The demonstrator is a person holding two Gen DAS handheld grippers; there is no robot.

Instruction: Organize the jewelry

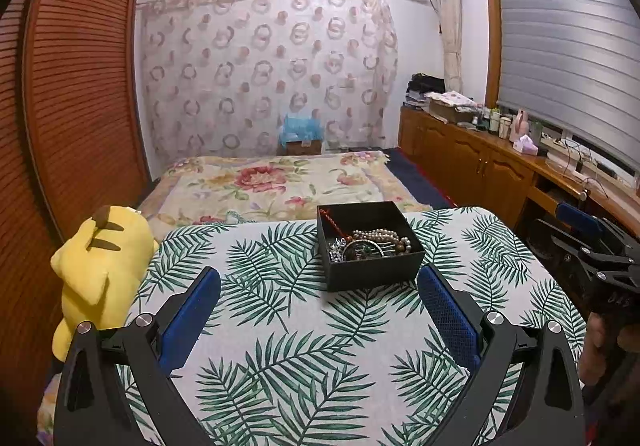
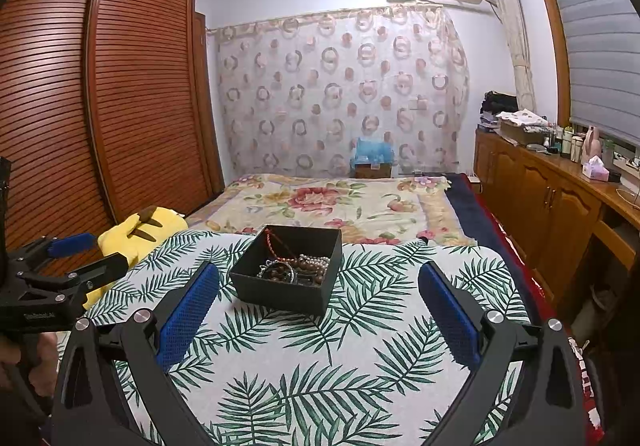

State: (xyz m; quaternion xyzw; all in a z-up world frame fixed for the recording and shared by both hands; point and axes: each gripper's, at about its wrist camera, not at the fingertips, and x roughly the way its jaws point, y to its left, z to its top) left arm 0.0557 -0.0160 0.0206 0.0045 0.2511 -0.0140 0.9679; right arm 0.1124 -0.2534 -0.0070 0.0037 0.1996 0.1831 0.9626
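Observation:
A black open box (image 1: pixel 374 272) stands on the leaf-print cloth (image 1: pixel 280 346); it also shows in the right wrist view (image 2: pixel 280 292). Inside lie a pearl strand (image 1: pixel 378 235), brown bead bracelets, a silver piece and a red cord (image 1: pixel 331 221). My left gripper (image 1: pixel 320 286) is open and empty, just short of the box. My right gripper (image 2: pixel 320 282) is open and empty, the box ahead and slightly left of it. The right gripper shows at the right edge of the left wrist view (image 1: pixel 600 254); the left gripper shows at the left edge of the right wrist view (image 2: pixel 76 254).
A yellow plush toy (image 1: pixel 100 270) lies at the cloth's left edge. A bed with a floral blanket (image 1: pixel 276 182) is behind. A wooden louvred wardrobe (image 1: pixel 80 86) stands left, a low wooden cabinet (image 1: pixel 480 158) with bottles right.

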